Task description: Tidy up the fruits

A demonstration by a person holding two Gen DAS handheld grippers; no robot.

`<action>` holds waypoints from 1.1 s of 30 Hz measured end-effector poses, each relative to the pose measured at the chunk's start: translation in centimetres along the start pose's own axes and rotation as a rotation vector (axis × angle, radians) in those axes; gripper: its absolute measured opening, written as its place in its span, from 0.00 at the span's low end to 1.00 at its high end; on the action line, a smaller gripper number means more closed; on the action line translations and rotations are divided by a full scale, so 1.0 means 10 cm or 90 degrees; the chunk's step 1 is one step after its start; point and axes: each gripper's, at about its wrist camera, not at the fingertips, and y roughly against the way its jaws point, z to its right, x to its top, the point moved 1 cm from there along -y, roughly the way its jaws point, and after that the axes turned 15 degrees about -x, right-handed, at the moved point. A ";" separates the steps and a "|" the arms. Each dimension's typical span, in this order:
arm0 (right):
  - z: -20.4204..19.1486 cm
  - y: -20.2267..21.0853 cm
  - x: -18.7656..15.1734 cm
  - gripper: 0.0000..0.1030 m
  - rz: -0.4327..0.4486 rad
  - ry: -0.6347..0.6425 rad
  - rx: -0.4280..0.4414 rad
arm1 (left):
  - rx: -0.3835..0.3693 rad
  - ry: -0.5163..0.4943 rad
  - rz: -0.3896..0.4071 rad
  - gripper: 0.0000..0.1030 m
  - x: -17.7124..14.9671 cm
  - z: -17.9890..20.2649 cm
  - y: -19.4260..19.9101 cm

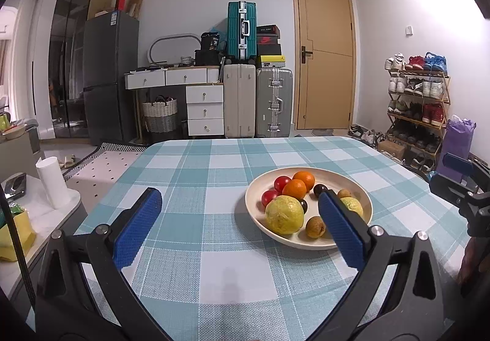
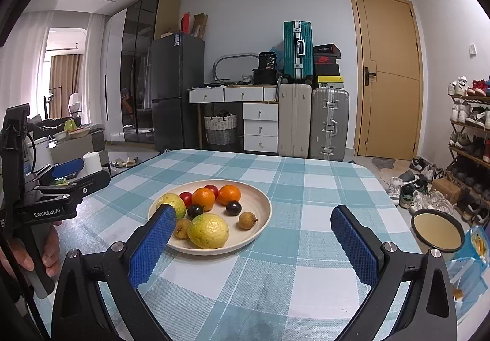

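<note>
A cream plate (image 1: 361,192) (image 2: 260,197) on the checked tablecloth holds two yellow-green guavas (image 1: 284,214) (image 2: 208,230), two oranges (image 1: 294,189) (image 2: 229,194), red tomatoes (image 1: 281,182) (image 2: 185,196), dark plums (image 2: 233,207) and small brown longans (image 1: 315,226) (image 2: 247,220). My left gripper (image 1: 239,201) hovers open over the cloth left of the plate, its right finger overlapping the plate's near side. My right gripper (image 2: 255,218) stands open in front of the plate, holding nothing. Each gripper shows at the edge of the other's view.
A round cream bowl (image 2: 436,229) and a blue snack bag (image 2: 473,255) sit at the table's right edge. A side table with a white paper roll (image 1: 52,181) stands to the left. Suitcases, drawers and a shoe rack line the far wall.
</note>
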 end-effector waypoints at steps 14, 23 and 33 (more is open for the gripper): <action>-0.01 0.00 0.00 1.00 0.001 0.000 0.000 | -0.001 0.000 0.001 0.99 0.00 0.00 0.01; 0.00 0.00 0.00 1.00 0.000 0.000 0.000 | -0.001 -0.001 0.001 0.99 0.00 0.00 0.01; 0.00 0.00 0.00 1.00 0.000 0.000 0.000 | -0.001 -0.001 0.001 0.99 -0.01 0.01 0.03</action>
